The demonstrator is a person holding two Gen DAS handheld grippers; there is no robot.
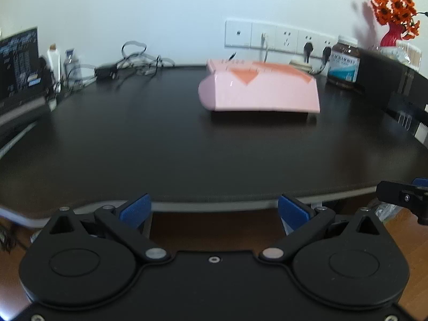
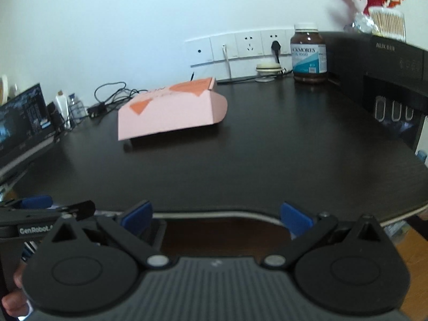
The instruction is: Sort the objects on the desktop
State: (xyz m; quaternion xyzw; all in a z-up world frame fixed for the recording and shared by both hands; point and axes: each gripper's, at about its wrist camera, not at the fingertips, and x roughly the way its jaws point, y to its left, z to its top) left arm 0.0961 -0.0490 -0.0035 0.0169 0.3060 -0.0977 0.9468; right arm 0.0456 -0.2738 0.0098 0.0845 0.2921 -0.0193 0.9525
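Both of my grippers hang off the near edge of the dark wood-grain tabletop (image 1: 165, 144), nothing between the fingers. Left gripper (image 1: 214, 210): blue-padded fingers spread wide, empty. Right gripper (image 2: 216, 218): same, spread wide, empty. In the right wrist view the left gripper pokes in at the left edge, mostly cut off; a bit of hand (image 2: 12, 298) shows at the bottom left corner, blurred.

Pale pink cardboard box with orange triangle patches (image 1: 259, 89) lies on the tabletop toward the far edge, well apart from both grippers, lid flap sloping down toward me. Something small and dark sticks out under its near corner in the right wrist view; I can't tell what.

Brown pill bottle with a white cap and blue-white label (image 2: 309, 53) stands at the far right corner, just beside a black cabinet (image 2: 388, 67); its label is partly cut off. A cream round thing (image 2: 267, 69) sits beside it by the wall sockets (image 2: 238, 46), too blurred to name. Red vase of orange flowers (image 1: 393, 13) on the cabinet top, cropped in the right view. Tangled black cables (image 1: 128, 64) sit along the far left edge, small bottles (image 1: 62, 64) near them unreadable. Laptop screen (image 2: 21, 117) is cut off at the left.
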